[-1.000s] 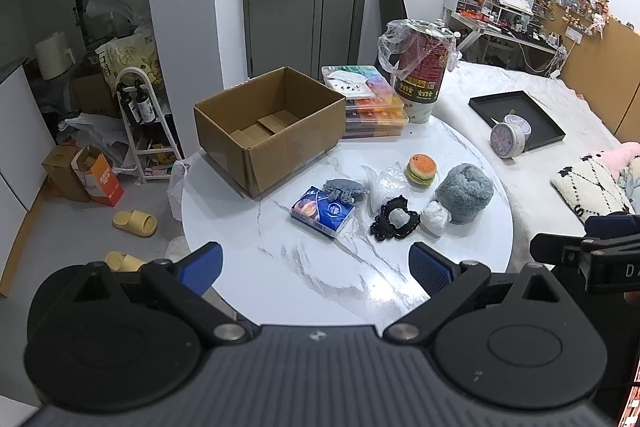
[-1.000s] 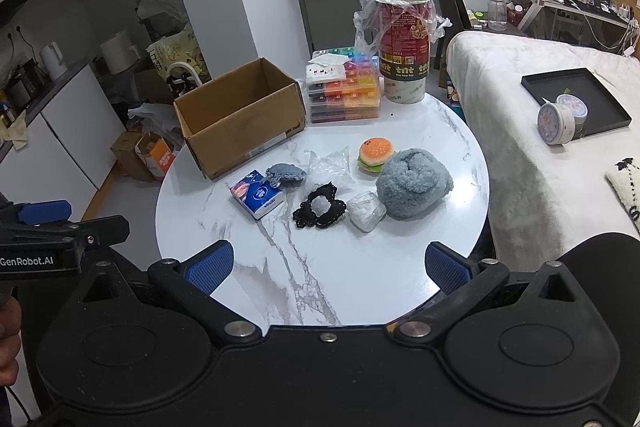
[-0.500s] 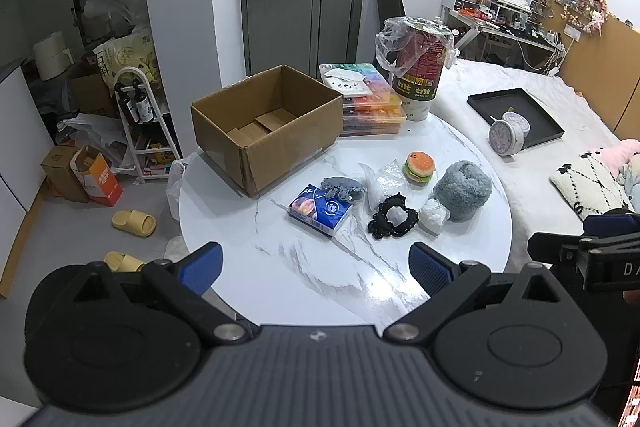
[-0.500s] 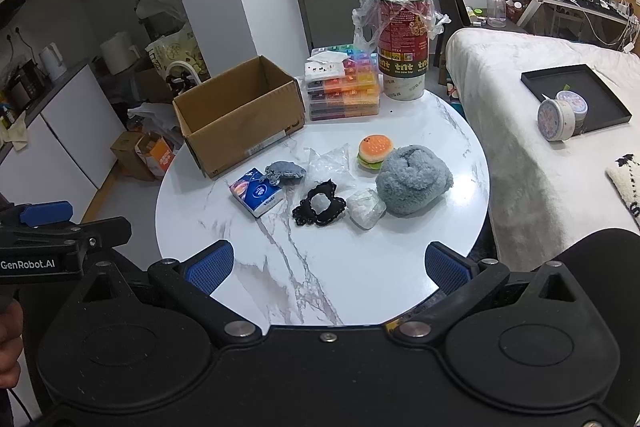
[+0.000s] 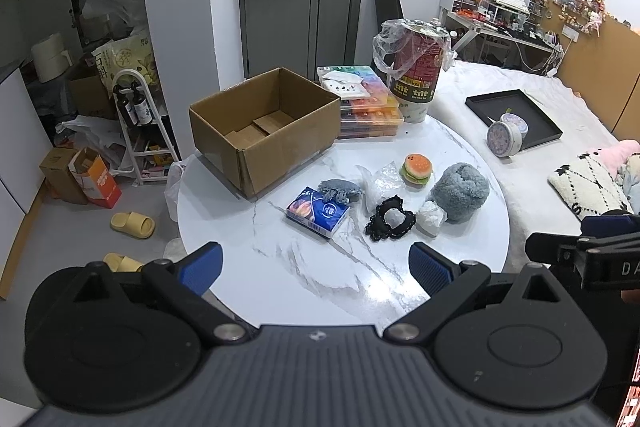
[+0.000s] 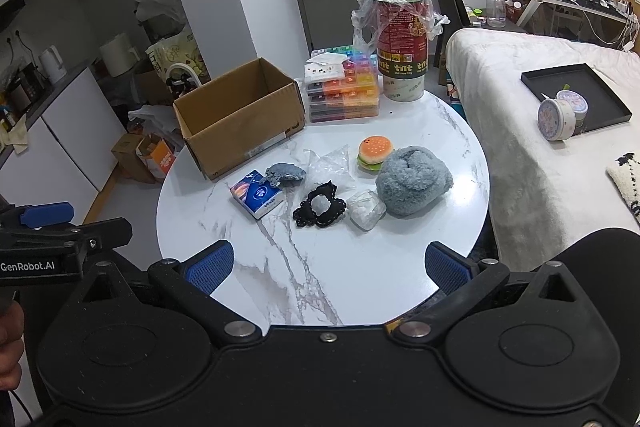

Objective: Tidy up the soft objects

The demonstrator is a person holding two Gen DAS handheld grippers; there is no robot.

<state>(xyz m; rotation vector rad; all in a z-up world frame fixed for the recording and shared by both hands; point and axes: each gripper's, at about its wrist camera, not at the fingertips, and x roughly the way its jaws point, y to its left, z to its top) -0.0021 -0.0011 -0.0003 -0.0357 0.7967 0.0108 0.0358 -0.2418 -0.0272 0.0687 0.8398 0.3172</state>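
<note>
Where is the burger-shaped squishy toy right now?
In both wrist views the burger toy sits on the round marble table, right of centre, touching or nearly touching the fluffy grey plush on its right, with a crumpled clear plastic bag on its left.

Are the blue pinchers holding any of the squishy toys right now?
No. The left gripper and right gripper are both open and empty, hanging over the near edge of the round white marble table.

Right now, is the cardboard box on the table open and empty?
Open and empty: the cardboard box has no lid, and only its bare bottom flaps show inside. The soft objects still lie on the table.
</note>
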